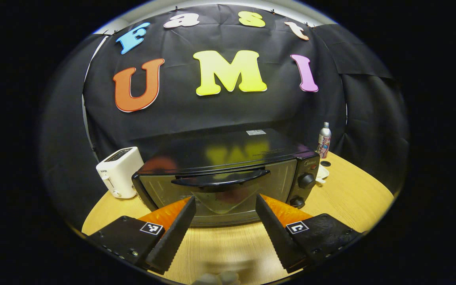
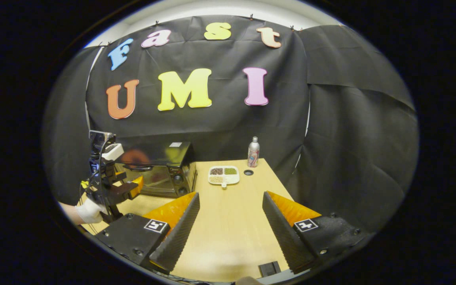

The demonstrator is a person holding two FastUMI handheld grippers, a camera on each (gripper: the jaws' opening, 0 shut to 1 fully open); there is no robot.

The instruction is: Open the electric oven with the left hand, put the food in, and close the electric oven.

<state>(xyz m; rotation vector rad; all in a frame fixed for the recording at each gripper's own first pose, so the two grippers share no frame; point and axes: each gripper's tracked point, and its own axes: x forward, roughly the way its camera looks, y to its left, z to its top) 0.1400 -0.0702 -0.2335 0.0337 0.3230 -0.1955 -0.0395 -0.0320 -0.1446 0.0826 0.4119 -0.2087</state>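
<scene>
The electric oven door is shut; its rigid, glossy curved handle, at twelve o'clock of the spread, empty left gripper, is best grasped mid-span. The right gripper is likewise released.

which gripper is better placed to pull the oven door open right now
Left. The left gripper is open and faces the oven door handle head-on, close by. The right gripper points down the table toward the food tray, with the oven off to its side.

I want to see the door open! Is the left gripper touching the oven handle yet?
Apart. In the left gripper view, the left gripper is open before the oven, its fingers below and short of the handle.
</scene>
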